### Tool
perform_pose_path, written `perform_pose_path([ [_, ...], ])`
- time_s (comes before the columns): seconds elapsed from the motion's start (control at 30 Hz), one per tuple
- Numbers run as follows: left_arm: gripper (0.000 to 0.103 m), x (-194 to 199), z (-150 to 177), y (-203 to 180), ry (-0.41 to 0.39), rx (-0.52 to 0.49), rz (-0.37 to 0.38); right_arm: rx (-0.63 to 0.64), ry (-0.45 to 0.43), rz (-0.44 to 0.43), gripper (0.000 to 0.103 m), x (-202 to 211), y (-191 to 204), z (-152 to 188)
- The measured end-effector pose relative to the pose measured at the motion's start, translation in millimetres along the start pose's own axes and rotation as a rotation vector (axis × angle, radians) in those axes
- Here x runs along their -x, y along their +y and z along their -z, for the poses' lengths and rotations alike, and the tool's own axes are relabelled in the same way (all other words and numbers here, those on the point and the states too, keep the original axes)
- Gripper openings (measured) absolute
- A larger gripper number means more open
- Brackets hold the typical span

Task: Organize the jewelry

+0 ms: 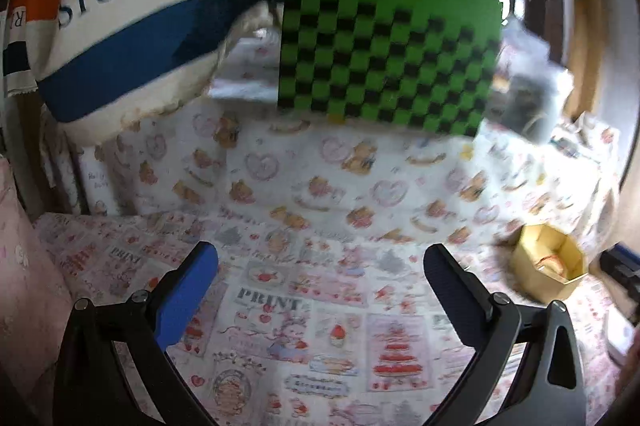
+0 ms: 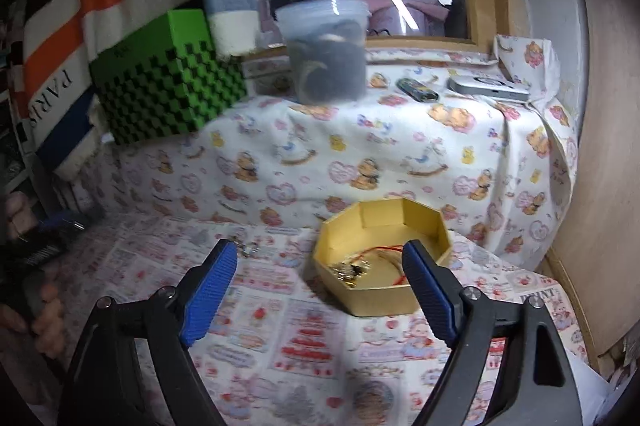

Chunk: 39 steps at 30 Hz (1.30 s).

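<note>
A yellow octagonal box [image 2: 384, 226] stands open on the printed cloth, with small jewelry pieces [image 2: 352, 268] and a red cord inside. My right gripper [image 2: 318, 256] is open, just short of the box; its right finger overlaps the box's near right rim in the picture. A small metallic trinket [image 2: 248, 249] lies on the cloth beside the left fingertip. In the left wrist view the same box [image 1: 548, 266] sits far right. My left gripper [image 1: 320, 258] is open over bare cloth with nothing between its fingers.
A green checkered box [image 2: 168, 82] stands at the back left on a raised ledge. Beside it stand a clear plastic tub [image 2: 328, 54], a lighter [image 2: 418, 89] and a silver device [image 2: 488, 88]. A person's hand [image 2: 36, 306] holds the other gripper at the left edge.
</note>
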<state>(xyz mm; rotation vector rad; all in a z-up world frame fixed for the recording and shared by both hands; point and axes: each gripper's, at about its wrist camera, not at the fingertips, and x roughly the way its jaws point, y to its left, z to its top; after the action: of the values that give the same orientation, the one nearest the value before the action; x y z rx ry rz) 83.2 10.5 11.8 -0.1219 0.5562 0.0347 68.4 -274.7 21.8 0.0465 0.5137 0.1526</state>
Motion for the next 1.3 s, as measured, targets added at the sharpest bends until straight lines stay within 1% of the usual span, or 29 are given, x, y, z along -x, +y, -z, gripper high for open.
perform_pose_path([
  [0.1, 0.102, -11, 5, -3, 0.033, -0.029, -0.019, 0.019, 0.037, -0.026, 0.086, -8, 14, -5],
  [0.23, 0.102, -11, 7, -9, 0.039, -0.054, -0.013, 0.059, 0.096, -0.039, 0.086, -24, 32, -10],
  [0.4, 0.102, -7, 6, -11, 0.018, -0.076, -0.038, 0.073, 0.242, -0.061, 0.086, -61, 54, -13],
  [0.47, 0.102, -8, 4, -8, 0.025, -0.060, -0.032, 0.112, 0.275, -0.063, 0.086, -72, 64, -12],
  [0.53, 0.102, -10, 3, -2, 0.041, -0.023, -0.015, 0.133, 0.305, -0.043, 0.086, -86, 71, -11],
  [0.57, 0.102, -12, 3, 2, 0.044, -0.003, -0.010, 0.130, 0.326, -0.047, 0.084, -94, 73, -11],
  [0.63, 0.102, -16, 4, 6, 0.054, 0.013, -0.034, 0.112, 0.386, -0.059, 0.072, -113, 75, -10],
  [0.67, 0.102, -18, 4, 8, 0.062, 0.015, -0.046, 0.101, 0.410, -0.055, 0.069, -121, 74, -9],
  [0.7, 0.102, -21, 4, 9, 0.071, 0.018, -0.050, 0.091, 0.431, -0.056, 0.062, -130, 75, -9],
  [0.73, 0.102, -23, 4, 10, 0.080, 0.024, -0.047, 0.090, 0.442, -0.060, 0.056, -136, 75, -9],
  [0.93, 0.102, -25, 5, 11, 0.095, 0.044, -0.035, 0.139, 0.495, -0.014, 0.044, -168, 82, -2],
  [1.03, 0.102, -27, 6, 9, 0.120, 0.061, 0.004, 0.155, 0.476, 0.019, 0.044, -174, 84, 0],
  [1.1, 0.102, -25, 5, 6, 0.107, 0.047, -0.004, 0.160, 0.468, 0.029, 0.044, -178, 84, -1],
  [1.17, 0.102, -23, 5, 3, 0.099, 0.033, -0.010, 0.155, 0.462, 0.036, 0.042, -181, 84, -2],
  [1.23, 0.102, -23, 4, 3, 0.113, 0.048, 0.020, 0.154, 0.454, 0.040, 0.037, -186, 83, -3],
  [1.3, 0.102, -24, 4, 5, 0.133, 0.081, 0.060, 0.160, 0.448, 0.045, 0.034, -191, 86, -6],
])
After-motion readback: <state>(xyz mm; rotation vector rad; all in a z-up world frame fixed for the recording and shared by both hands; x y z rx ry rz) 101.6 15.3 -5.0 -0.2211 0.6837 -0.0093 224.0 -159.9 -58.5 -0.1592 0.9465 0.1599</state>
